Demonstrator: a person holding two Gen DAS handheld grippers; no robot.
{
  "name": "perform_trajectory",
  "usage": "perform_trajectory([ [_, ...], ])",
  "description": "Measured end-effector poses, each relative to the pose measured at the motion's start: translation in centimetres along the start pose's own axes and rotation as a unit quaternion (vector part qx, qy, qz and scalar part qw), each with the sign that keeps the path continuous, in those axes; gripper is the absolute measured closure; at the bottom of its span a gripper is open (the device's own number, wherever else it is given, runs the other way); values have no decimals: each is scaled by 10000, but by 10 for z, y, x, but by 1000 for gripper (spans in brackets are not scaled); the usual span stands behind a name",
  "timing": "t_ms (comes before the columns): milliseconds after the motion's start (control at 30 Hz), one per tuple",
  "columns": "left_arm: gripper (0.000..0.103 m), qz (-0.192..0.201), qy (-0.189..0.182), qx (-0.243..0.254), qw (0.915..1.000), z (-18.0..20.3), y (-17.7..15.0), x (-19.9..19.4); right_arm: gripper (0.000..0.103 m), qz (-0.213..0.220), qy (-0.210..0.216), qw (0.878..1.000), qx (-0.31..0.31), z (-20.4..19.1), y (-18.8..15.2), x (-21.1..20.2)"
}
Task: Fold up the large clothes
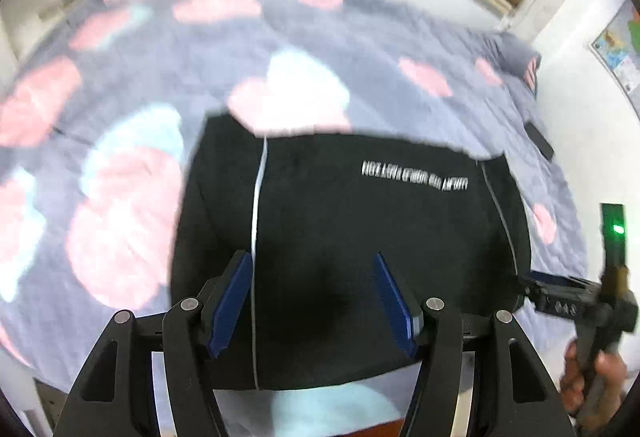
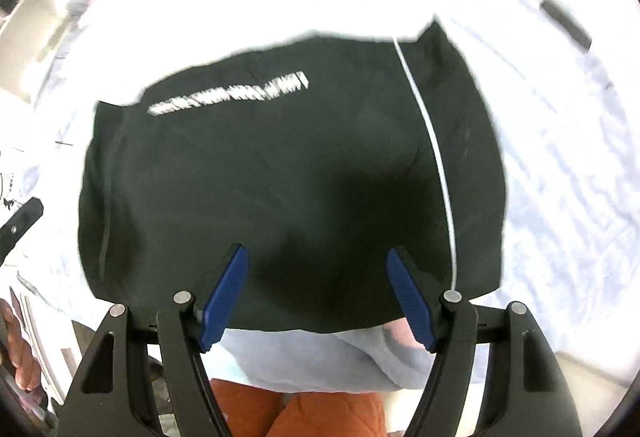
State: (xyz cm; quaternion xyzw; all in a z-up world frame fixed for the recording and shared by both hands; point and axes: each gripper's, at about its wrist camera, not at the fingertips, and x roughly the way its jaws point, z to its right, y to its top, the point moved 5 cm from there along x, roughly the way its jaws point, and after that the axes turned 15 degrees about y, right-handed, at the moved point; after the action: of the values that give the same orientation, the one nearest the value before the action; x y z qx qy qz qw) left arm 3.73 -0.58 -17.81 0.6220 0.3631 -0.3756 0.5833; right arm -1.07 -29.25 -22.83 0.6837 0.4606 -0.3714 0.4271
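Observation:
A black garment (image 1: pixel 340 237) with white lettering and a white stripe lies folded into a compact rectangle on the bed. It also shows in the right wrist view (image 2: pixel 280 177). My left gripper (image 1: pixel 314 261) is open and empty, held above the garment's near edge. My right gripper (image 2: pixel 316 257) is open and empty, also above the near edge. The right gripper shows at the right side of the left wrist view (image 1: pixel 560 289), beside the garment's right edge.
The bed has a grey quilt (image 1: pixel 200 49) with pink and pale blue heart shapes. A dark flat object (image 1: pixel 540 141) lies on the quilt at the far right. A white wall (image 1: pixel 580 85) borders the bed on the right. Orange fabric (image 2: pixel 320 413) shows below the bed's near edge.

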Motion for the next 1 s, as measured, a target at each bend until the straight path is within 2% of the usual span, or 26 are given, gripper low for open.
perform_trajectory([
  [67, 39, 303, 204, -103, 9993, 4, 6, -26, 29, 236, -69, 9995, -175, -18, 6, -20],
  [167, 39, 579, 266, -156, 9978, 14, 8, -59, 28, 657, -141, 9970, -390, -47, 7, -53],
  [300, 38, 622, 482, 215, 9967, 38, 23, -103, 27, 1157, -220, 9906, -701, -73, 15, -101],
  [367, 37, 854, 460, 287, 9949, 42, 29, -129, 21, 1402, -313, 9860, -848, -84, 20, -121],
  [433, 33, 1093, 450, 358, 9923, 47, 37, -152, 19, 1604, -427, 9817, -931, -92, 23, -139],
  [533, 30, 1393, 494, 149, 9889, 47, 41, -171, 17, 1861, -365, 9775, -926, -101, 23, -163],
  [600, 29, 1421, 474, 38, 9887, 49, 40, -172, 15, 1971, -343, 9754, -922, -105, 19, -170],
  [700, 29, 1324, 462, -136, 9900, 47, 36, -166, 14, 1989, -415, 9750, -899, -106, 17, -172],
  [1000, 29, 1077, 699, -203, 9915, 43, 26, -148, 14, 1582, -301, 9843, -725, -98, 11, -142],
])
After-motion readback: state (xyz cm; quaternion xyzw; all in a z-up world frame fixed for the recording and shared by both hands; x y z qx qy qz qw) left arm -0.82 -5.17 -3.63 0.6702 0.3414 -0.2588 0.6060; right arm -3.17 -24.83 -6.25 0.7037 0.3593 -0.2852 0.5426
